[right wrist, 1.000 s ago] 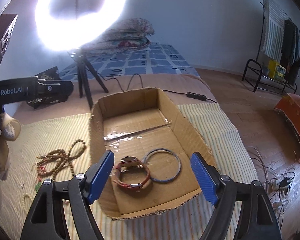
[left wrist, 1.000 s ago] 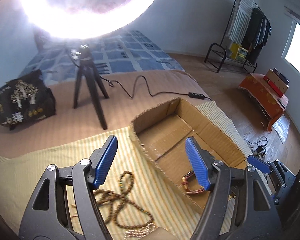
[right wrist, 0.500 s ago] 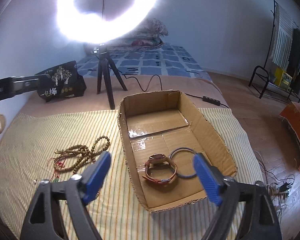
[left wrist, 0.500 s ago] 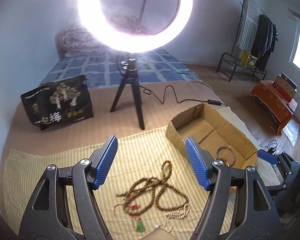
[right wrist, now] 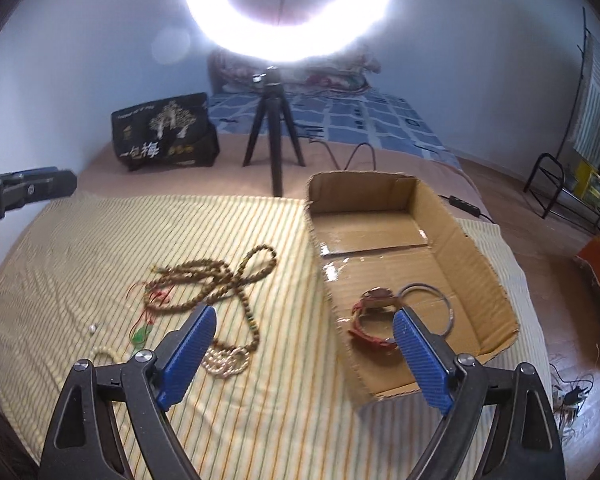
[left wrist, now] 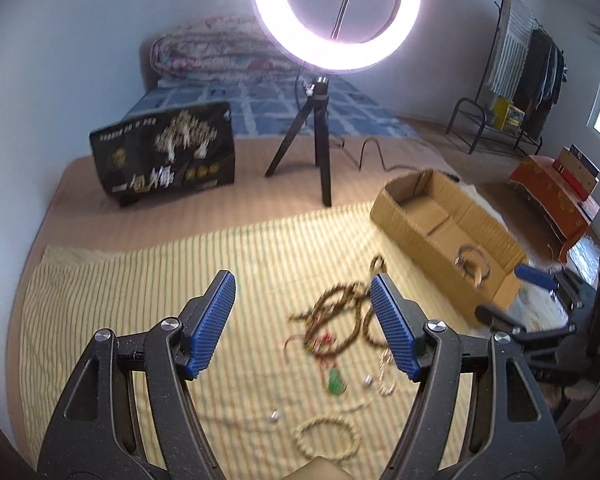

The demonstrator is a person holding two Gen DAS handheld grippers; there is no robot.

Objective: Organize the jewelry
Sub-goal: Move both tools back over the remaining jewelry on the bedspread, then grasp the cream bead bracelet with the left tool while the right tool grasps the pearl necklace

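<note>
jewelry is being shown in two places on a yellow striped cloth (right wrist: 100,248). a tangle of brown bead strands (right wrist: 216,276) is lying loose on the cloth, with a green pendant (right wrist: 139,336) on red cord and a pale bead string (right wrist: 224,362) just beside it; a pale bead bracelet (left wrist: 327,436) is lying nearer the left camera. a red-strapped watch (right wrist: 370,320) and a thin metal bangle (right wrist: 432,308) are lying touching inside an open cardboard box (right wrist: 476,264) at the cloth's right side. the left gripper (left wrist: 303,324) is being held above the cloth, its blue pads spread wide with nothing between them. the right gripper (right wrist: 304,360) is likewise being held with jaws wide apart and empty, straddling the box's near left wall. behind, a lit ring light (left wrist: 336,12) on a tripod (left wrist: 316,136) and a black printed bag (left wrist: 168,152) are standing.
</note>
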